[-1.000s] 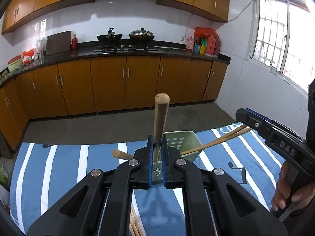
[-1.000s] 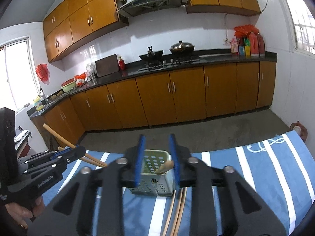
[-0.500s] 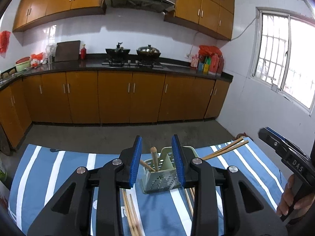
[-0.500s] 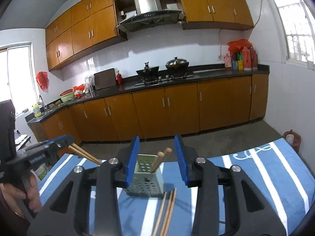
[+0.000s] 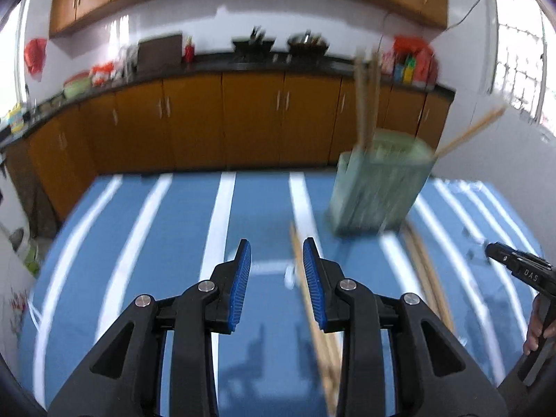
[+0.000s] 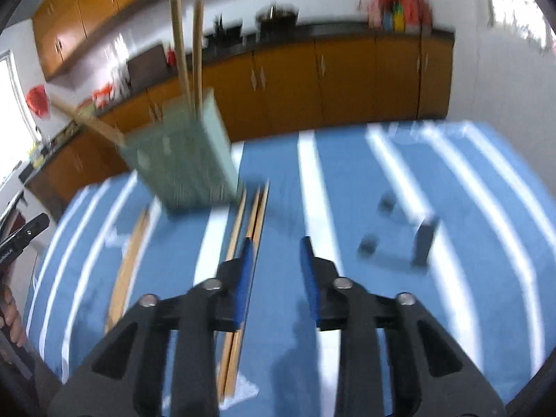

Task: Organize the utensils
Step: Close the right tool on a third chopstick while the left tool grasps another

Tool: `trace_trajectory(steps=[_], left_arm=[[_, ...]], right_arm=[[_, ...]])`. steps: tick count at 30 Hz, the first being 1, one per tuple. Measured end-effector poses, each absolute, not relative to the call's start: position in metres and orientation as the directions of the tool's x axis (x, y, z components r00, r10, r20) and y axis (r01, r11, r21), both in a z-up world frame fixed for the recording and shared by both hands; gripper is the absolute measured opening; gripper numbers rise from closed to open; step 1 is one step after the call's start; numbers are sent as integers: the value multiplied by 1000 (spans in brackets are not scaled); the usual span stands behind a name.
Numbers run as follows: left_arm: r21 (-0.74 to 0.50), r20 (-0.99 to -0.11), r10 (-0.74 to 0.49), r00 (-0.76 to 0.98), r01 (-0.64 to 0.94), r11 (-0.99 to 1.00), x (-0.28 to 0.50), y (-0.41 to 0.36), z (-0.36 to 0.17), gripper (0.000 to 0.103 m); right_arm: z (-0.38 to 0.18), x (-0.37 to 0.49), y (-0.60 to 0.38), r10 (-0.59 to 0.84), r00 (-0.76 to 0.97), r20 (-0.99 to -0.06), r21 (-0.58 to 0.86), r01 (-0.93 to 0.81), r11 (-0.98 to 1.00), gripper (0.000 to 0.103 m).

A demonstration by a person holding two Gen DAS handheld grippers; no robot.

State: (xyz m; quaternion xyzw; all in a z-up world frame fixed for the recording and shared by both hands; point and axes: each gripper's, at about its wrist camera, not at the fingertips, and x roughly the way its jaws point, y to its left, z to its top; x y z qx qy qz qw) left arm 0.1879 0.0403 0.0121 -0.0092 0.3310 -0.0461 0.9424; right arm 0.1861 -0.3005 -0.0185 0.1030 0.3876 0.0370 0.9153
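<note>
Blue striped tablecloth (image 5: pixel 173 243), orange kitchen cabinets (image 5: pixel 250 118) behind; left gripper (image 5: pixel 276 264) and right gripper (image 6: pixel 274 260) hover, jaws spread, empty.

The left wrist camera sits just behind the left tongs (image 5: pixel 277 267) and looks forward along the two blue fingers, tipped down at the striped blue cloth (image 5: pixel 173 243), which is close below. The green holder (image 5: pixel 375 187) stands ahead and to the right of these tongs, quite near. The right wrist camera sits just behind the right tongs (image 6: pixel 276 264) and looks the same way, also tipped down and close to the cloth. Here the green holder (image 6: pixel 180 160) is ahead and to the left. Both views are blurry. Both show the cloth, the holder, the loose sticks (image 6: pixel 243 243) and the far kitchen cupboards (image 5: pixel 250 118). Each view also catches the other tongs at its outer edge.
</note>
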Motion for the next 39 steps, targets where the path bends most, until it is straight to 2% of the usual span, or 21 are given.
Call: trace_trajectory(steps=[4, 11, 15, 18, 23, 33, 39], left_arm=[[-93, -676, -119, 727, 76, 993, 182, 41, -23, 32], [-136, -712, -152, 685, 77, 988, 175, 37, -47, 32], [-138, -723, -160, 672, 87, 987, 173, 32, -55, 32], [-146, -729, -173, 662, 95, 985, 173, 29, -59, 32], [-156, -740, -189, 645, 109, 982, 173, 25, -64, 32], [-165, -755, -205, 623, 123, 979, 173, 21, -71, 32], [-150, -773, -200, 602, 133, 980, 174, 16, -78, 26]], right_arm=[[-54, 188, -276, 200, 615, -762, 247, -9, 969, 18], [-73, 190, -250, 201, 570, -797, 220, -36, 975, 16], [-73, 190, -249, 184, 577, -796, 195, -43, 980, 15], [-73, 193, -250, 138, 578, -805, 150, -26, 988, 8], [-74, 194, -266, 63, 594, -802, 114, 48, 992, 8], [-75, 194, -272, 52, 597, -800, 110, 61, 992, 8], [-76, 193, -273, 56, 599, -799, 113, 58, 992, 8]])
